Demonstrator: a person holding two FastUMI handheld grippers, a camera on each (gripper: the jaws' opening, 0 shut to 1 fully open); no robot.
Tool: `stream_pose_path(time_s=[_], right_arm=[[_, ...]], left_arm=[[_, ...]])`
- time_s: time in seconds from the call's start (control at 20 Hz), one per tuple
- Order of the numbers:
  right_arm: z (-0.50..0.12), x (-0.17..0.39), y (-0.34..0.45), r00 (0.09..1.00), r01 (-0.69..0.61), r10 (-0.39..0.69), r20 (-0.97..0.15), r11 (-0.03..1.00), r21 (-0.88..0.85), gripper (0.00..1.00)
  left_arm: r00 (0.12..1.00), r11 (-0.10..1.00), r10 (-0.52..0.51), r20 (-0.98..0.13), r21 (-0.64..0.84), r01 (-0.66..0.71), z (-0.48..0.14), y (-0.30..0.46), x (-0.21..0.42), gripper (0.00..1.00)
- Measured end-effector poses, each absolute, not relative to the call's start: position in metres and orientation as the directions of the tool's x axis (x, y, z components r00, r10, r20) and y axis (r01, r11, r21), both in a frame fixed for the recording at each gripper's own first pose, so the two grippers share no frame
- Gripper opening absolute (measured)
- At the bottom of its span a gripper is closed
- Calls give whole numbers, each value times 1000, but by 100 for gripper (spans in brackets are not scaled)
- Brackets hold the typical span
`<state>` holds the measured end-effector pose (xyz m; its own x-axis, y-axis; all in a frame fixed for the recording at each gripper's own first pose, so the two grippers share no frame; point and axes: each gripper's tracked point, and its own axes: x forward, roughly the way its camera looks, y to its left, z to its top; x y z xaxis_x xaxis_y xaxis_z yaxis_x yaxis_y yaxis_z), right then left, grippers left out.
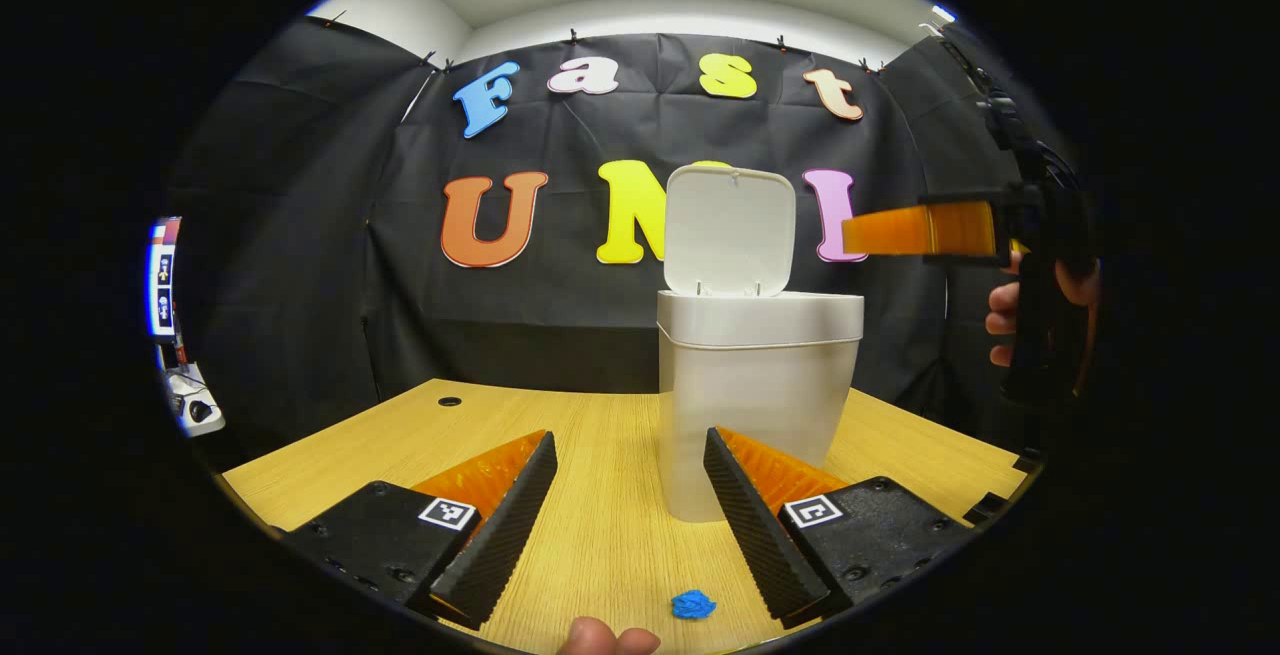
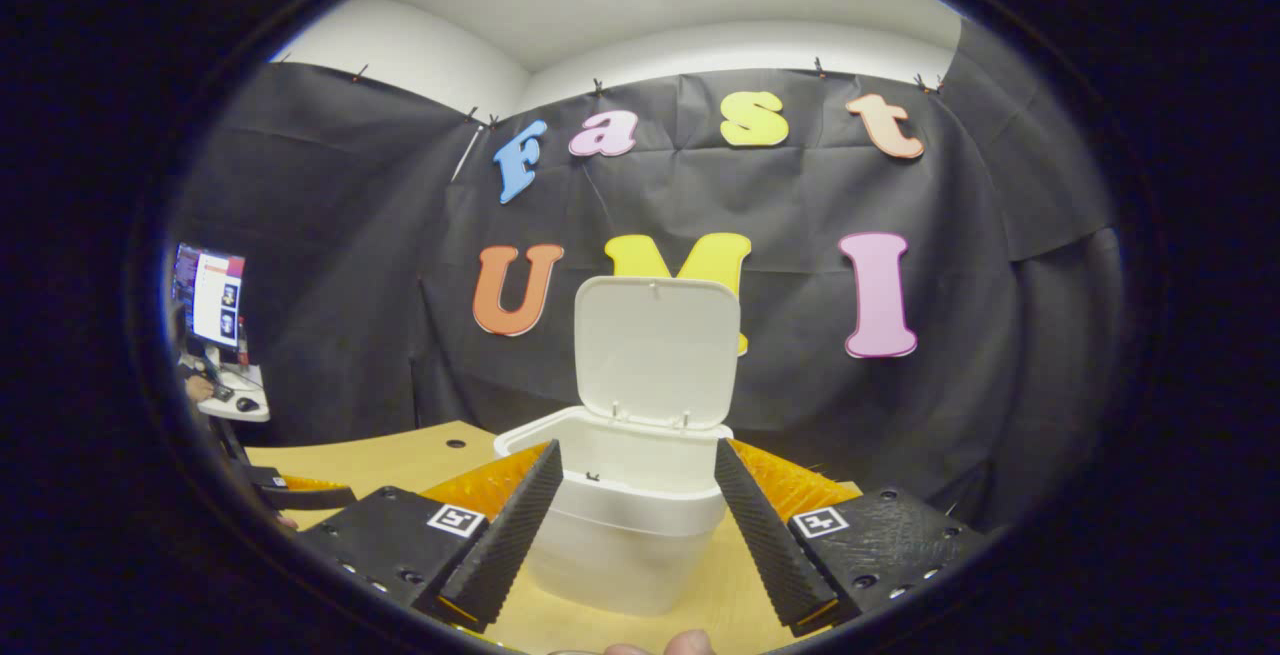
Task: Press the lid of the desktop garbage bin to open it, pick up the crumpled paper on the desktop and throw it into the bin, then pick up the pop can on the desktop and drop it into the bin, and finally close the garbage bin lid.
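Between the widely parted fingers of the left gripper (image 1: pixel 630 515), near the table's (image 1: pixel 350 455) front edge, lies one crumpled blue paper (image 1: pixel 693 604), with bare wood running leftward. One white bin (image 1: pixel 755 395) stands upright beyond it, lid (image 1: pixel 729 231) raised vertically. Right gripper (image 2: pixel 635 525), fingers also wide and empty, hovers above the bin's open mouth.

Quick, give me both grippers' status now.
Left gripper: open, holding nothing, low over the table.
Right gripper: open, holding nothing, facing the open bin.
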<state>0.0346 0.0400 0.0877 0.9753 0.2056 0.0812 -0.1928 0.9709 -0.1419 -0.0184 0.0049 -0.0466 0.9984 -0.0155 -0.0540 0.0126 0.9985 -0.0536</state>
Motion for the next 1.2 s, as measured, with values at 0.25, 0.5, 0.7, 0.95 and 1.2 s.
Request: stream_pose_path(time_s=[0.25, 0.5, 0.7, 0.95, 1.2], right_arm=[[65, 10, 29, 976, -192, 202, 81, 975, -113, 95], [37, -11, 15, 978, -188, 193, 74, 980, -72, 95], [13, -23, 1, 981, -181, 183, 64, 982, -46, 95], [0, -34, -11, 986, -151, 154, 70, 987, -51, 95], [-24, -40, -22, 989, -144, 144, 38, 989, -18, 95]], left_arm=[[997, 998, -22, -71, -56, 18, -53, -5, -22, 96], [992, 999, -42, -118, -37, 37, -78, -15, -34, 96], [975, 997, -63, -212, -47, 54, -121, -22, -48, 96], [950, 996, -74, -304, -69, 55, -162, -35, -60, 96], [926, 997, -78, -370, -51, 63, -195, -44, -64, 97]])
